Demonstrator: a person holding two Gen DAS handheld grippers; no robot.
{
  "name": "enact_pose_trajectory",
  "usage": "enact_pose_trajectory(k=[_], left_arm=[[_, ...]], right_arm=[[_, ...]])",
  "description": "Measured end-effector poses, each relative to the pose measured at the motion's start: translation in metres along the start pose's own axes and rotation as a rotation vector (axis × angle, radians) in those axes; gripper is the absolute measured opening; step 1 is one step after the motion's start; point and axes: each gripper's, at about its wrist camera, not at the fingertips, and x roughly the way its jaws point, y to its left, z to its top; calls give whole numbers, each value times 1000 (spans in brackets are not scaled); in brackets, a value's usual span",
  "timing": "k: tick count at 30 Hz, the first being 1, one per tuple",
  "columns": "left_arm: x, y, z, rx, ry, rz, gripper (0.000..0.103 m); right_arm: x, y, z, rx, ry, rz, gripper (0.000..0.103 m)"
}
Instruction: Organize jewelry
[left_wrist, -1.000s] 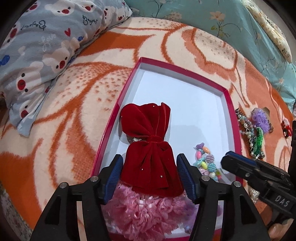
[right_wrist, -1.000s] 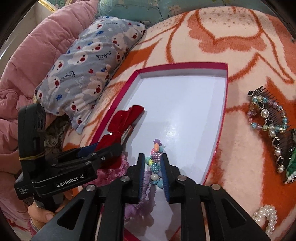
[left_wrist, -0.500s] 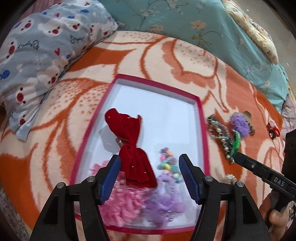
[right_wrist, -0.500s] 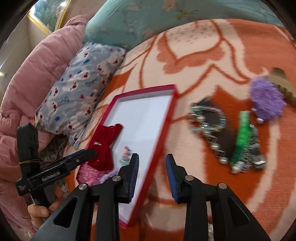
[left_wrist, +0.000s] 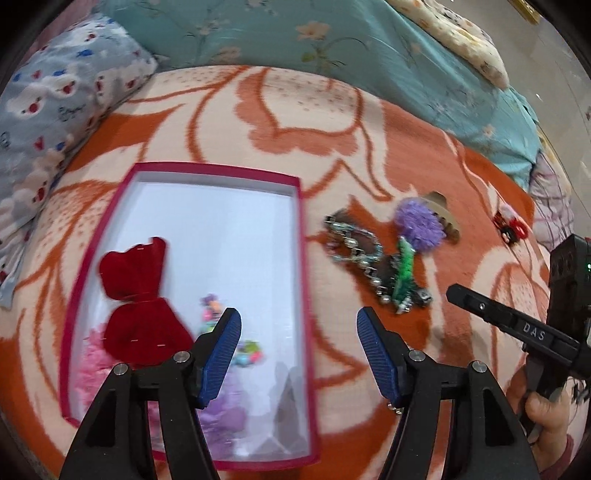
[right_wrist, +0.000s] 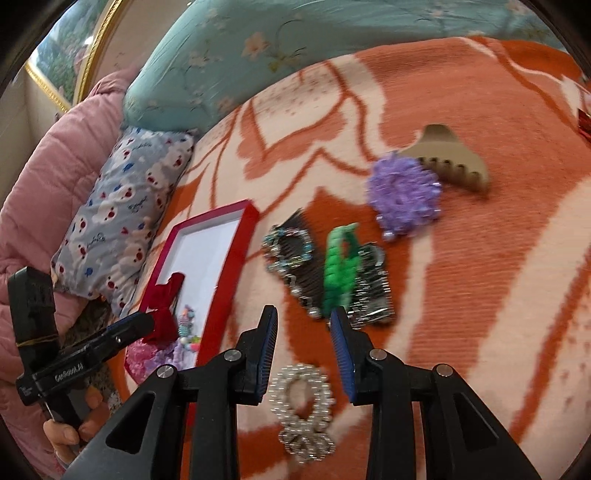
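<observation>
An orange-and-cream blanket (left_wrist: 295, 110) is spread over the bed, bounded at the far side by a teal floral quilt (left_wrist: 295, 33) and at the left by a grey bear-print pillow (left_wrist: 55, 110); a pink duvet (right_wrist: 44, 177) is seen beyond the pillow in the right wrist view.

A shallow red-rimmed box (left_wrist: 303, 295) with a white floor is laid on the blanket. Its far half is bare. Its near half is filled: a dark red velvet bow (left_wrist: 140, 314) is placed by the left wall, a pink fluffy piece (left_wrist: 88, 369) is partly covered by the bow, a string of coloured beads (left_wrist: 247, 354) lies toward the middle, and a lilac fluffy piece (left_wrist: 225, 410) sits at the near end.

To the right of the box, well clear of its rim, the loose jewelry is gathered on the blanket: a tan claw clip (right_wrist: 450, 158), a purple pom-pom (right_wrist: 404, 195) touching it, a dark comb with beaded trim (right_wrist: 295, 266), a green braided piece (right_wrist: 341, 273) laid over it, and a pearl scrunchie (right_wrist: 303, 395) nearest the camera. A small red item (left_wrist: 511, 225) lies apart at the far right.

The left gripper (left_wrist: 299, 354) is held over the box's right rim, jaws spread, nothing between them. The right gripper (right_wrist: 304, 347) is held above open blanket between the scrunchie and the comb, jaws partly parted and empty.
</observation>
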Motion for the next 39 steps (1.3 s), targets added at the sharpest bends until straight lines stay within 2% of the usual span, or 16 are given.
enact_pose_trajectory(k=[19,24,28,33,36,38,39], left_arm=[[76,-65,32,101,57,-52,63],[104,-81,41,154,79,-52,53],[130,-86,50,189,108,-21,49],[154,-91,58,234,123,25,49],[164,-91,59,245,134,40,33],[168,-88,58,242,145,41,16],[169,-86,58,240,146,43,14]], right_arm=[[-11,-52,32,29,-53,-83,32],[-8,-56,44,17,-55,-86,32],[-4,-59,51,10,-52,-86,32],[5,-63,61,9,-46,-88,32],[16,-64,67,7,-35,-89,32],[24,-64,71,2,-24,-94,32],[29,-64,72,-1,-17,-96,32]])
